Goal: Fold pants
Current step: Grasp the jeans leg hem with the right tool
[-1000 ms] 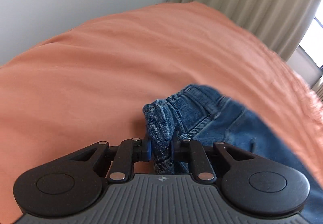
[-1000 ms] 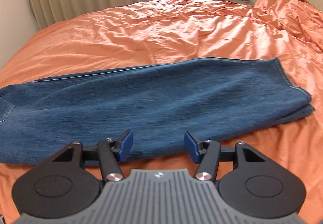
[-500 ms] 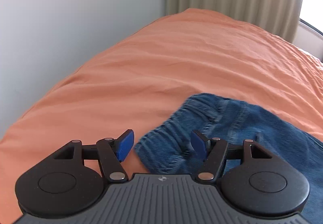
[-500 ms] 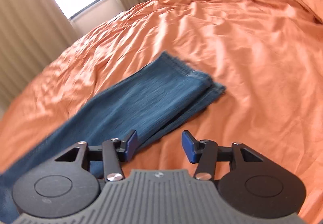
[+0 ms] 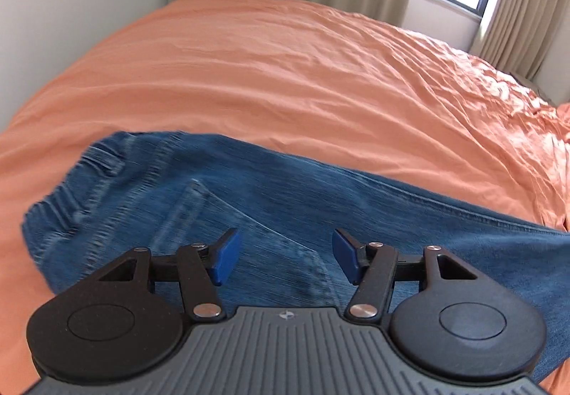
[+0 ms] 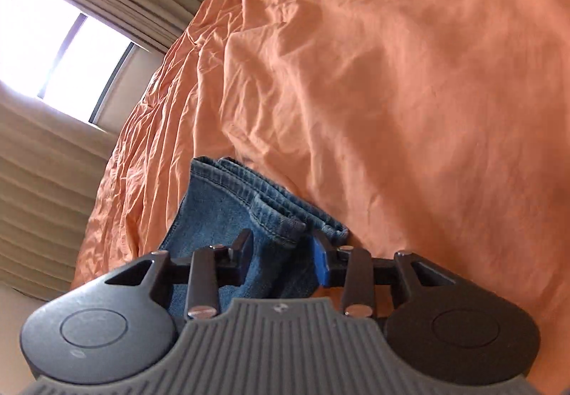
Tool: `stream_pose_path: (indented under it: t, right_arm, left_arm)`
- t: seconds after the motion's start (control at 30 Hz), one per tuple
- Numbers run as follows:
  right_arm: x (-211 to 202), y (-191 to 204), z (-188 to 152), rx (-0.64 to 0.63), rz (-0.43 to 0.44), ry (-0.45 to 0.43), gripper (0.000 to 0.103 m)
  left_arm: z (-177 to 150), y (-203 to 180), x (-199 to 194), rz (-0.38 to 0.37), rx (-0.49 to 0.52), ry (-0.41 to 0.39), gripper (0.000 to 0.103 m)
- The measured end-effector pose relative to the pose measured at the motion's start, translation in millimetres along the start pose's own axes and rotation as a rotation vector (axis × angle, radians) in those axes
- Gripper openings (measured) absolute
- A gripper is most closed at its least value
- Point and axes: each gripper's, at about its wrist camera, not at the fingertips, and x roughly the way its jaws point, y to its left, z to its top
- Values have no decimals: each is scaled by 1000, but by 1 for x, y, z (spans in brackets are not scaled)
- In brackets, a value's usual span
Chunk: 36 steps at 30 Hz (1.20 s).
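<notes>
Orange bedspread [image 5: 285,74] surrounds jeans [image 5: 285,202]; both hand-held grippers [image 5: 283,258] [image 6: 283,252] gape, right straddling hems.

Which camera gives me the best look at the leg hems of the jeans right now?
The right wrist view: the stacked leg hems lie just ahead of the open right gripper, stitching clear. The left wrist view shows only the waistband and seat, beyond the open left gripper.

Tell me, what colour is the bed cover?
Orange bed cover, clearest in the left wrist view.

Wrinkled orange-sheeted bed [image 5: 285,74], blue jeans [image 5: 302,202] flat across its near part, legs stacked.
</notes>
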Motion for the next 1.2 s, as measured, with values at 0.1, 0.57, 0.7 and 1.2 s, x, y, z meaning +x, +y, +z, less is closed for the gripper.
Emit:
stream_pose_path:
  t: [0.1, 0.57, 0.7, 1.2]
  right_arm:
    - [-10, 1, 7, -1, 51, -18, 4]
    - [-15, 26, 11, -341, -125, -60, 26]
    - [-4, 61, 30, -401, -51, -37, 36]
    - [96, 132, 44, -684, -136, 49, 6]
  left_arm:
    - [-2, -14, 10, -1, 16, 22, 68]
    - [0, -36, 41, 5, 70, 35, 66]
    - [7, -36, 45, -24, 78, 26, 66]
    - [12, -27, 62, -63, 79, 35, 66]
